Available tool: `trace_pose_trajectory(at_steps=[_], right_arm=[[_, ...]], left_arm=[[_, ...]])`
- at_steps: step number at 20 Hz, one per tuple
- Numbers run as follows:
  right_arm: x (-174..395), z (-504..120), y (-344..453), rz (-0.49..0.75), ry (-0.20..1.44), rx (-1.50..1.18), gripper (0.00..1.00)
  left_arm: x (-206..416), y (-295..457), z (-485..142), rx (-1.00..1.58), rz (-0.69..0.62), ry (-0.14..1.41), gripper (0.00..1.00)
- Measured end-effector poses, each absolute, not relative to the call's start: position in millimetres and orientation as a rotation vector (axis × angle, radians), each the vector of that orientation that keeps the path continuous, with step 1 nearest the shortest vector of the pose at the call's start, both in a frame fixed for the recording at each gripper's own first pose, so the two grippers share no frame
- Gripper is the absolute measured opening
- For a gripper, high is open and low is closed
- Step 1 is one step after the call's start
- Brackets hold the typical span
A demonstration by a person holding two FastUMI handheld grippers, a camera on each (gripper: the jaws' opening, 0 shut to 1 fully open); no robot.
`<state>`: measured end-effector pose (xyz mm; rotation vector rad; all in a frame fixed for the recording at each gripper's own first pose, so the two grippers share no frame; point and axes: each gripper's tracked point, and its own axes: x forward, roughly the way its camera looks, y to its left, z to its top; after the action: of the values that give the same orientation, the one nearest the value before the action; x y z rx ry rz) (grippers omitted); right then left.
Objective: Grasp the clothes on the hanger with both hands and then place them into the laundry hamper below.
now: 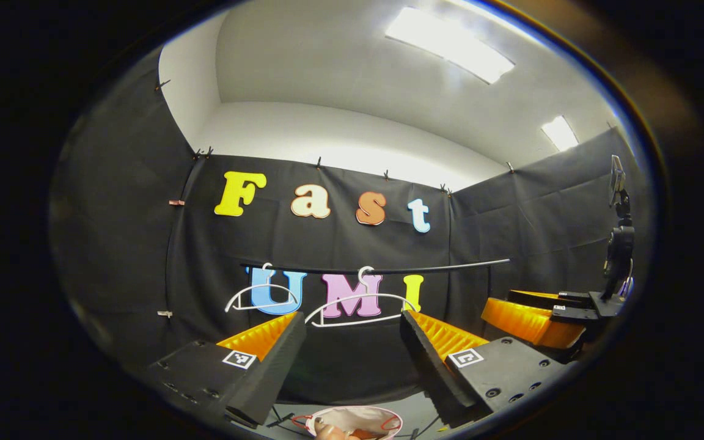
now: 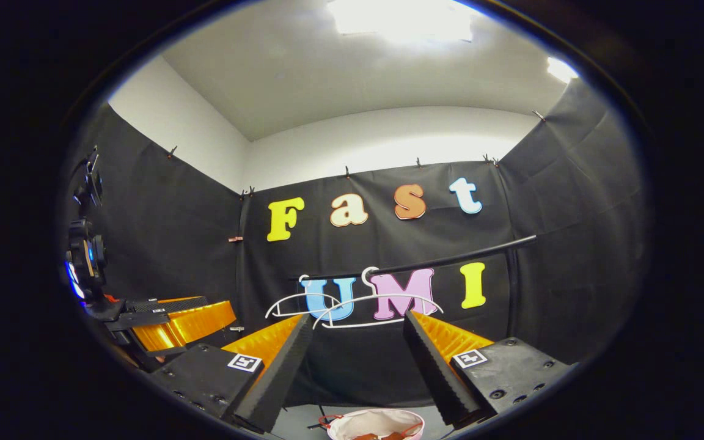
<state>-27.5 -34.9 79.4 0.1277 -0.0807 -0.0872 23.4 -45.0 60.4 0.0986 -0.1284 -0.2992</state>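
Observation:
Two white hangers [image 1: 352, 305] hang bare on a black rail [image 1: 450, 266] against the back wall. Below them, a white laundry hamper [image 1: 358, 418] with a red-trimmed rim stands on the floor, with some cloth [image 1: 330, 432] inside. My left gripper [image 1: 352, 324] is open, holds nothing, and points at the hangers from above the hamper. In the right gripper view, the hangers [image 2: 352, 305], the rail [image 2: 462, 256] and the hamper [image 2: 376, 418] lie ahead, and my right gripper [image 2: 358, 321] is open and holds nothing. Each gripper shows beside the other: right gripper [image 1: 535, 321], left gripper [image 2: 175, 324].
Black cloth walls close the booth on three sides. A grey floor [image 1: 410, 409] shows around the hamper. A device on a black mount [image 1: 618, 244] rises above the right gripper, and a like mount [image 2: 86, 244] stands over the left one.

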Motion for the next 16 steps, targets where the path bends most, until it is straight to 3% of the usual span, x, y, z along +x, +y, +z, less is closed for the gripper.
trace_pose_trajectory(at_steps=[7,16], right_arm=[[-26.9,99.0,-76.6,-0.135,-0.140,0.116,0.97],[-15.5,97.5,-73.0,-0.054,-0.135,0.158,0.97]], left_arm=[[33.5,-83.2,46.3,0.061,-0.324,-0.091,0.98],[24.5,-83.8,58.0,0.071,-0.246,-0.105,0.98]])
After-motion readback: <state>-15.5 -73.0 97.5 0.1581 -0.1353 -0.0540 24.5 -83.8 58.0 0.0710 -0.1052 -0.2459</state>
